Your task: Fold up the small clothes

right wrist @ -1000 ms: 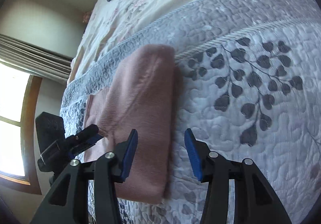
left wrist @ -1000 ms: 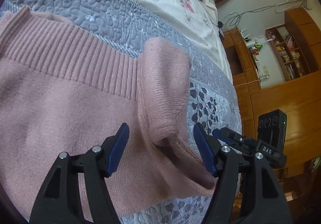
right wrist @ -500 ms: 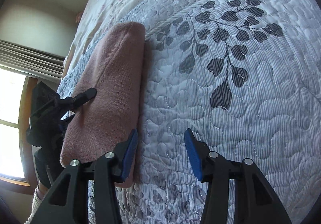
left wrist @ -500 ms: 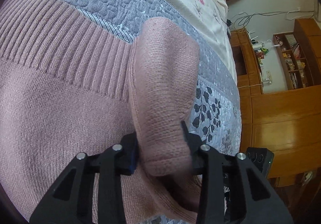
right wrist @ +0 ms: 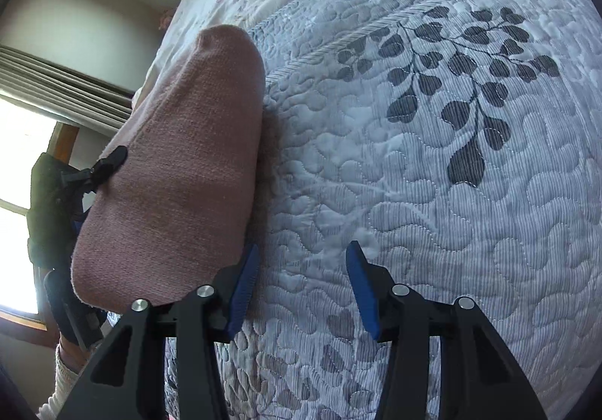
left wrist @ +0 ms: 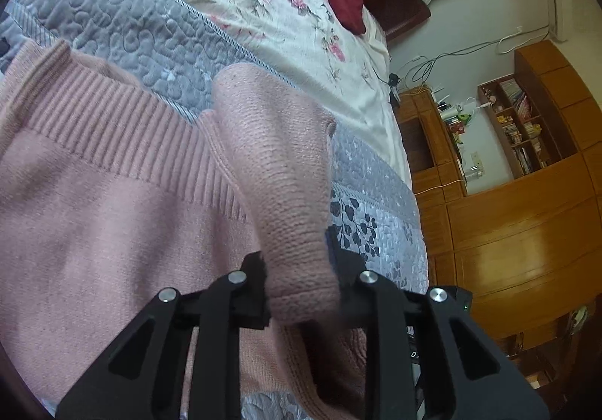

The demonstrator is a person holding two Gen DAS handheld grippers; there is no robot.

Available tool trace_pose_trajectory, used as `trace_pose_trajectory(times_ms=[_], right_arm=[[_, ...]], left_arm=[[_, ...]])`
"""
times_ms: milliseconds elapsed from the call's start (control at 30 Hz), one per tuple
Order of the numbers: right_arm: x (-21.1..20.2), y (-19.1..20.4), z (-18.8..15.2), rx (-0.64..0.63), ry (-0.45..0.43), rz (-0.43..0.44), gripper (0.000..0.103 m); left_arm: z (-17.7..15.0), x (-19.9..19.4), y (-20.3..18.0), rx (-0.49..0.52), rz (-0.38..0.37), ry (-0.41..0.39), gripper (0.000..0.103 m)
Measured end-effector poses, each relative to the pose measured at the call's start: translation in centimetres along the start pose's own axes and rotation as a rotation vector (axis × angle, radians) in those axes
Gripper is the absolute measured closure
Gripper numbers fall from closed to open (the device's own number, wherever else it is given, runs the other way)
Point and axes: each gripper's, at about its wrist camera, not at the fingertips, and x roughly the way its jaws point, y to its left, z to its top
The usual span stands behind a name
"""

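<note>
Pinching the pink sweater's sleeve (left wrist: pixel 286 194), left jaws are clamped; right jaws gape beside it.

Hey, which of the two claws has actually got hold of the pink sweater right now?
The left claw: it is shut on the sweater sleeve, lifting it. The right claw is open over the quilt, holding nothing.

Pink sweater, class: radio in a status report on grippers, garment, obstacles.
Left gripper shut on sleeve. Right gripper open over quilt, empty. Pink sweater flat, sleeve lifted. Nothing in the way.
</note>
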Motion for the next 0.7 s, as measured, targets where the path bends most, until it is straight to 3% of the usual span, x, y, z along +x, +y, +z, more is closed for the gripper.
trace_pose_trajectory(times_ms=[267,700], right_arm=[[2.2,4.0,0.6,-0.071,0.029,0.037,0.052],[6.1,8.9,-0.4,-0.124,0.088,0.126,0.050]], left_arm=[[1.5,-5.8,3.2,-0.028,0.055,-0.061,0.082],[2.8,-12.9,10.5,-0.118,0.074,-0.127,0.082]])
